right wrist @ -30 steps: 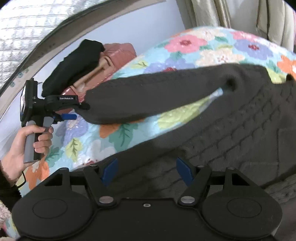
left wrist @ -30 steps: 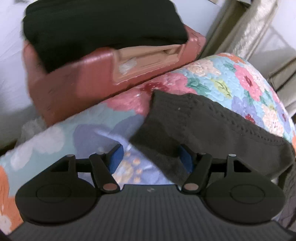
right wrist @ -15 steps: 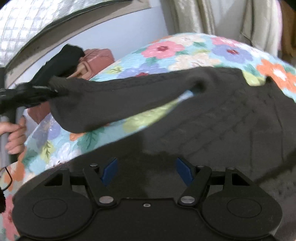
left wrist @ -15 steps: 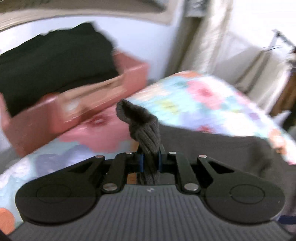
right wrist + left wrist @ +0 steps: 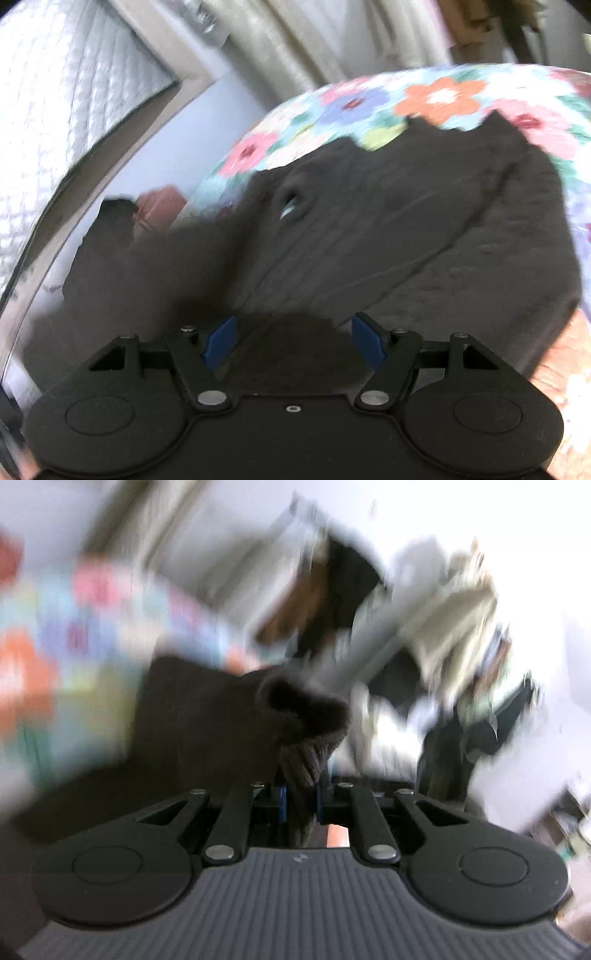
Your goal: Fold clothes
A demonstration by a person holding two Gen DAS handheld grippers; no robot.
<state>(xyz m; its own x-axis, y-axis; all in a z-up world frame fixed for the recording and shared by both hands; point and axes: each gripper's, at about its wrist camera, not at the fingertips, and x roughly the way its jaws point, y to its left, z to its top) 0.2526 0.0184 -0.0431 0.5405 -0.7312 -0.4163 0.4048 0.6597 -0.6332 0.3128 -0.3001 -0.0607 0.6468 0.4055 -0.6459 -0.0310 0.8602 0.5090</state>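
Observation:
A dark knitted sweater [image 5: 406, 236] lies spread on the floral bedspread [image 5: 443, 96]. My left gripper [image 5: 301, 799] is shut on the ribbed cuff of the sweater's sleeve [image 5: 310, 731] and holds it up above the sweater body [image 5: 199, 720]; that view is heavily blurred. In the right wrist view the lifted sleeve [image 5: 155, 258] crosses the left side. My right gripper [image 5: 293, 341] is open and empty, its blue pads [image 5: 221, 338] just above the sweater's near edge.
A pink suitcase [image 5: 159, 206] with a black garment [image 5: 110, 210] on it stands at the bed's far left by the wall. Curtains [image 5: 295, 40] hang behind the bed. Hanging clothes [image 5: 454, 627] show blurred in the left wrist view.
My left gripper closed on the sleeve cuff, lifted it and swung it fast to the right over the sweater. My right gripper stayed open and shifted a little over the sweater.

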